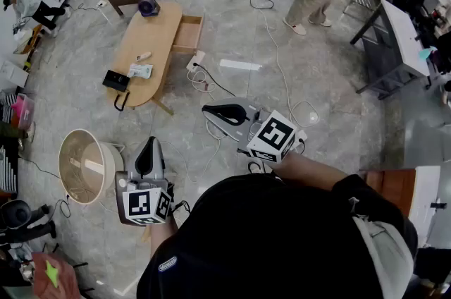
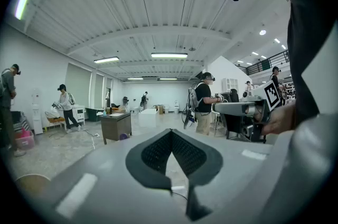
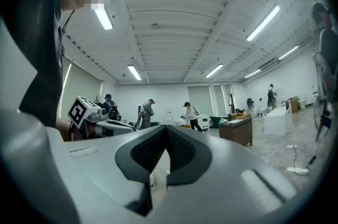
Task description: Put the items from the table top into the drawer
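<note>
1. The left gripper (image 2: pixel 170 133) was held low at the person's left, with the jaws seen meeting at their tips and nothing between them.
2. The right gripper (image 3: pixel 167 128) was held out in front, jaws likewise closed tip to tip and empty.
3. In the head view, both were seen over the grey floor, well apart from the wooden table (image 1: pixel 153 33).
4. The drawer (image 1: pixel 187 34) was seen pulled out from the table's side; no contents could be made out.
5. Three items were left on the table top: a black object (image 1: pixel 116 80) at the near end, a white packet (image 1: pixel 139 70) just beside it, and a small light object (image 1: pixel 143 56) beyond.
6. A power strip (image 1: pixel 197 63) with cables was noted on the floor near the table.
</note>
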Demonstrator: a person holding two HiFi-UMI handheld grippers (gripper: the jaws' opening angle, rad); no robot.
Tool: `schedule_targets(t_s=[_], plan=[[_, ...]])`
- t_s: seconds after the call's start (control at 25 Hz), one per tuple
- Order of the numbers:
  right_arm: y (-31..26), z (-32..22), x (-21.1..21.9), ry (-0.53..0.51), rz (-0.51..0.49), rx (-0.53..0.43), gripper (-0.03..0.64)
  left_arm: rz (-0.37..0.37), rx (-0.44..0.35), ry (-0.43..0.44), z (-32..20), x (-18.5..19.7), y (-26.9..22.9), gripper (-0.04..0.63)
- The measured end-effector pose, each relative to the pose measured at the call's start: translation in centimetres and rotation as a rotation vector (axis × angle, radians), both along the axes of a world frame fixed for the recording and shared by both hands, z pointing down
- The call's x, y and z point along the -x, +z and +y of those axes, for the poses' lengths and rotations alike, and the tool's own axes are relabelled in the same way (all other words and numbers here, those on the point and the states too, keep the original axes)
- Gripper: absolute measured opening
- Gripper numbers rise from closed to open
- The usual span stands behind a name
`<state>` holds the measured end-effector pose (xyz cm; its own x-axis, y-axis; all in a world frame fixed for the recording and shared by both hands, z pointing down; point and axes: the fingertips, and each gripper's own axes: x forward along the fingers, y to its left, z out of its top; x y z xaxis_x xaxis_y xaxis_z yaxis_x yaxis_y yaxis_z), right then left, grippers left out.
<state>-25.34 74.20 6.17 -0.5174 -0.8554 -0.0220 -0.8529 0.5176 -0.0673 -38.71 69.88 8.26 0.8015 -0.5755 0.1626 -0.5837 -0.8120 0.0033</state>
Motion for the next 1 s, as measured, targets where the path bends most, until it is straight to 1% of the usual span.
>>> schedule_targets(t_s=[0.2,0.4,0.52,0.64,0.68,0.76,0.84,0.96,1.0], plan=[[-0.3,-0.3,1.2,-0.01,0.016,0.003,0.028,0.003,-0.001,-0.001,-0.3,1.0,-0.1,0.0],[-0.3,0.0,2.7,-0.012,0.001,0.002,0.028,0.02,0.006,-0.008,-0.4,2.5,0.1,0.001],[-0.7,-0.1,3.8,0.006,-0.011,-0.022,0.029,0.04,0.002,-0.027,-1.0,4.2,0.2,0.002],[-1.0,-0.2,5.1,0.028,-0.005,-0.041,0.029,0.076,-0.014,-0.046,-1.4,6.1,-0.2,0.002],[-1.1,-0.3,5.5,0.032,-0.005,-0.043,0.039,0.088,-0.018,-0.049,-1.5,6.7,-0.3,0.003],[-1.1,-0.5,6.4,0.041,-0.008,-0.044,0.08,0.1,-0.027,-0.045,-1.7,7.7,-0.6,0.046],[-1.1,-0.7,7.4,0.052,-0.012,-0.042,0.091,0.109,-0.035,-0.037,-1.9,8.7,-0.7,0.061],[-1.3,-0.9,8.8,0.062,-0.016,-0.041,0.135,0.128,-0.035,-0.022,-2.1,10.0,-1.0,0.085],[-1.4,-1.0,9.3,0.066,-0.015,-0.045,0.14,0.133,-0.034,-0.016,-2.2,10.4,-1.1,0.096]])
